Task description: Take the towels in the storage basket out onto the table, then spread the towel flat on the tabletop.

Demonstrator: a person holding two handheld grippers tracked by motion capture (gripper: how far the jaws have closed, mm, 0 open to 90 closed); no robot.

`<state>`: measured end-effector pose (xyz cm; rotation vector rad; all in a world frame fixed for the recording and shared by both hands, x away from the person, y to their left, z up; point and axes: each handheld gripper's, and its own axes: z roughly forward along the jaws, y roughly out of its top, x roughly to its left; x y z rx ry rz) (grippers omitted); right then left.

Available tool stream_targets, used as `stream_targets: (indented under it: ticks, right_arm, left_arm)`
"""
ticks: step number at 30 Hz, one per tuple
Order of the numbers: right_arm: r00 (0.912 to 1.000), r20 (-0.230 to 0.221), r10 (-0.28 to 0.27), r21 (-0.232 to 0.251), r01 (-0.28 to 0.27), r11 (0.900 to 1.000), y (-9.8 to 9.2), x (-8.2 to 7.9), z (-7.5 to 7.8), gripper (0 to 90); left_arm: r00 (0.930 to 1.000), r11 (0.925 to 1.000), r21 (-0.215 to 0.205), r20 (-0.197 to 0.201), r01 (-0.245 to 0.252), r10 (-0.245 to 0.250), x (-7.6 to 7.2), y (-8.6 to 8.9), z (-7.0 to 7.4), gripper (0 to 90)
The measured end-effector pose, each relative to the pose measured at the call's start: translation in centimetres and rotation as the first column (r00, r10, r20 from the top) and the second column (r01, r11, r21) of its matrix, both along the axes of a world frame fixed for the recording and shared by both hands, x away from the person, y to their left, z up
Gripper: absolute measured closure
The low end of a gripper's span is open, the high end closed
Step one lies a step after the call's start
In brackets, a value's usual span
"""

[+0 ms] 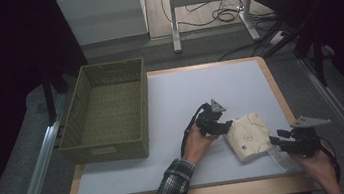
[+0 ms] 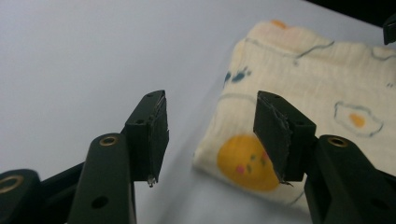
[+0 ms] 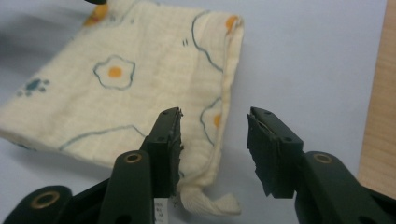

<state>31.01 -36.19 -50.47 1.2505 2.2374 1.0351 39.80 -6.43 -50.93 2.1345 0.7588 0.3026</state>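
1. Right gripper (image 1: 277, 139), held in a hand near the table's near right corner: black jaws parted, nothing pinched between them. In the right gripper view the gripper (image 3: 214, 140) straddles the cloth's hemmed edge without pressing it; a rolled corner of fabric lies just below the gap.
2. Folded cloth (image 1: 249, 134): a soft, crinkled cream muslin, folded into a rough rectangle, printed with fried-egg shapes, blue outlines and a small blue paw. It lies flat on the mat, toward the near right of the table, between the two grippers.
3. Left gripper (image 1: 222, 126), held in a hand from a plaid sleeve (image 1: 170, 193), at the cloth's left edge. In the left gripper view the gripper (image 2: 210, 135) stands apart over a yellow round print at the cloth's corner, gripping nothing.
4. Mat (image 1: 185, 95): smooth, pale grey-blue, covering most of the table (image 1: 275, 88), whose light wood rim shows at the edges.
5. Woven basket (image 1: 106, 110): olive green, rectangular, open-topped, at the table's far left corner, well apart from the cloth.
6. Beyond: grey floor, metal desk legs (image 1: 174, 21), trailing cables (image 1: 222, 15).
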Motion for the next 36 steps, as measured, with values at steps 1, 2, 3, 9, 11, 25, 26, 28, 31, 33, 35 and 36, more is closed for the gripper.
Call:
stream_targets:
  ticks: [1, 2, 3, 9, 11, 25, 26, 28, 31, 33, 35, 36]
  right_arm:
    - [1.0, -0.005, -0.003, -0.004, 0.003, 1.0, 0.0, 0.0, -0.2, 53.1]
    - [0.9999, -0.012, -0.005, -0.009, 0.005, 1.0, -0.1, -0.1, -0.4, 52.7]
    - [0.9998, -0.02, -0.006, -0.01, 0.006, 1.0, -0.2, -0.1, -0.6, 52.2]
    - [0.999, -0.045, 0.007, 0.012, -0.007, 1.0, -0.1, -0.2, -1.5, 49.5]
    - [0.999, -0.043, 0.009, 0.002, -0.009, 1.0, 0.0, -0.3, -1.5, 49.7]
    - [0.9881, -0.148, 0.042, 0.092, -0.028, 0.995, 0.4, -0.2, -1.2, 83.1]
    - [0.9884, -0.145, 0.046, 0.088, -0.033, 0.996, 0.4, -0.2, -1.1, 83.2]
    - [0.989, -0.139, 0.051, 0.095, -0.038, 0.995, 0.5, -0.3, -0.9, 83.2]
    - [0.9903, -0.119, 0.072, 0.105, -0.059, 0.993, 1.0, -0.3, -0.4, 83.1]
    - [0.9903, -0.109, 0.086, 0.108, -0.075, 0.991, 1.3, -0.3, 0.0, 83.0]
    - [0.9897, -0.099, 0.103, 0.115, -0.092, 0.989, 1.8, -0.3, 0.5, 82.9]
    - [0.9892, -0.091, 0.115, 0.121, -0.104, 0.987, 2.1, -0.3, 0.9, 82.9]
  left_arm:
    - [1.0, 0.9999, 0.012, -0.002, -0.006, 0.006, 0.1, 0.1, -0.3, 44.9]
    - [0.9999, 0.9999, 0.011, -0.01, -0.014, 0.014, 0.2, 0.2, -0.6, 44.9]
    - [0.9997, 0.9998, 0.016, -0.019, -0.012, 0.013, 0.3, 0.3, -0.8, 44.9]
    - [0.9987, 0.9994, 0.034, -0.05, -0.007, 0.009, 0.6, 0.3, -2.1, 44.8]
    - [0.9979, 0.9997, 0.02, -0.064, -0.011, 0.012, 0.7, 0.3, -2.3, 45.0]
    - [0.9951, 0.9987, -0.027, -0.087, 0.044, -0.047, -0.2, 0.2, -2.2, 84.5]
    - [0.9957, 0.9986, -0.026, -0.079, 0.046, -0.048, -0.2, 0.2, -2.1, 84.6]
    - [0.9971, 0.9985, -0.036, -0.063, 0.042, -0.044, -0.3, 0.5, -1.6, 84.6]
    - [0.998, 0.9984, -0.045, -0.05, 0.036, -0.038, -0.2, 1.1, -0.9, 84.4]
    - [0.9985, 0.9983, -0.051, -0.045, 0.028, -0.031, -0.2, 1.5, -0.5, 84.3]
    - [0.9987, 0.9988, -0.041, -0.041, 0.027, -0.029, -0.1, 2.1, -0.2, 84.1]
    - [0.9989, 0.9988, -0.043, -0.039, 0.022, -0.024, -0.1, 2.2, -0.1, 84.0]
